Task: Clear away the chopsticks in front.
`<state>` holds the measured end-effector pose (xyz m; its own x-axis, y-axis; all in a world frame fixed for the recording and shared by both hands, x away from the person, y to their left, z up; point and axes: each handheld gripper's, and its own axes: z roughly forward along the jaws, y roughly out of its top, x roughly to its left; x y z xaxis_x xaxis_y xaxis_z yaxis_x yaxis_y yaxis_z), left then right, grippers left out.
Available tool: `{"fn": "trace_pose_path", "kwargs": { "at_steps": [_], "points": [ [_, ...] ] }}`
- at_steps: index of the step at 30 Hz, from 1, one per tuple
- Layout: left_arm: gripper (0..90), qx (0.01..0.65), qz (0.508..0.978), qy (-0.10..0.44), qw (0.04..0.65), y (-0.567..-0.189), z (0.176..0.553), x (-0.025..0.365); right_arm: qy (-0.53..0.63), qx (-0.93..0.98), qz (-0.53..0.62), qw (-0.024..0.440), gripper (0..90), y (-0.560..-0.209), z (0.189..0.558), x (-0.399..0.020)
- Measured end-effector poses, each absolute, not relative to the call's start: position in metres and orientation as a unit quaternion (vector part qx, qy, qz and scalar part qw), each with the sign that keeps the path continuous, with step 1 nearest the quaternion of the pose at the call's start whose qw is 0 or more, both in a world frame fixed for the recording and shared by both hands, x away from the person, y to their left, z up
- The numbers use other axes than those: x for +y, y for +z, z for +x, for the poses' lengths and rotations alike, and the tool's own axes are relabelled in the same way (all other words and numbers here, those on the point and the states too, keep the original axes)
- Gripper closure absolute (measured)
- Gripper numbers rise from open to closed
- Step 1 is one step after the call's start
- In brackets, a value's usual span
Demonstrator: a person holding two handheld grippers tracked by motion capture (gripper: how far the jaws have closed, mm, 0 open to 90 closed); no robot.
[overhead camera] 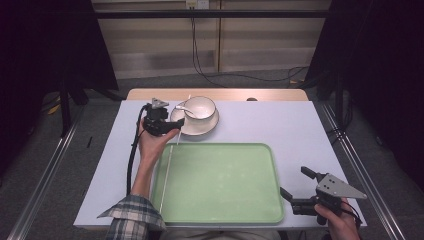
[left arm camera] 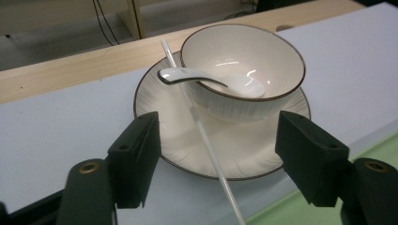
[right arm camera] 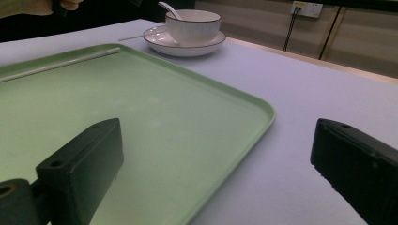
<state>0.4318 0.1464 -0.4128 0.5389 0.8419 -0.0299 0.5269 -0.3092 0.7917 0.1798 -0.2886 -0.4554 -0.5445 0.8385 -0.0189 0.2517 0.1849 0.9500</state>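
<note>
High view: the left gripper (overhead camera: 176, 123) sits at the plate (overhead camera: 176, 116)'s nine o'clock edge, jaws apart and gripping nothing. The bowl (overhead camera: 201, 108) stands on that plate at the table's far side, twelve o'clock of the green tray (overhead camera: 220, 182). The right gripper (overhead camera: 294, 190) rests wide open and empty at the tray's four o'clock corner.

Left gripper view: the jaws flank the plate (left arm camera: 169, 136) without touching. A spoon (left arm camera: 211, 80) lies in the bowl (left arm camera: 244, 61); a thin white stick (left arm camera: 206, 140) crosses the plate.

Right gripper view: the plate (right arm camera: 162, 42) lies at eleven o'clock.

The glazed ware looks stiff, slippery, breakable and fairly heavy; take the plate's thin rim squarely and keep it level.
</note>
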Motion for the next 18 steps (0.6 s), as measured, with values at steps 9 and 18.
{"fn": "trace_pose_path", "kwargs": {
  "at_steps": [9,18],
  "points": [
    [47.5,0.448,0.795,0.189,0.363,-0.433,0.456,0.138,0.511,0.715,0.381,0.287,2.2,-0.455,0.180,-0.289],
    [54.9,0.450,0.806,0.189,0.335,-0.445,0.470,0.127,0.512,0.716,0.381,0.283,2.2,-0.456,0.180,-0.288]
  ]
}}
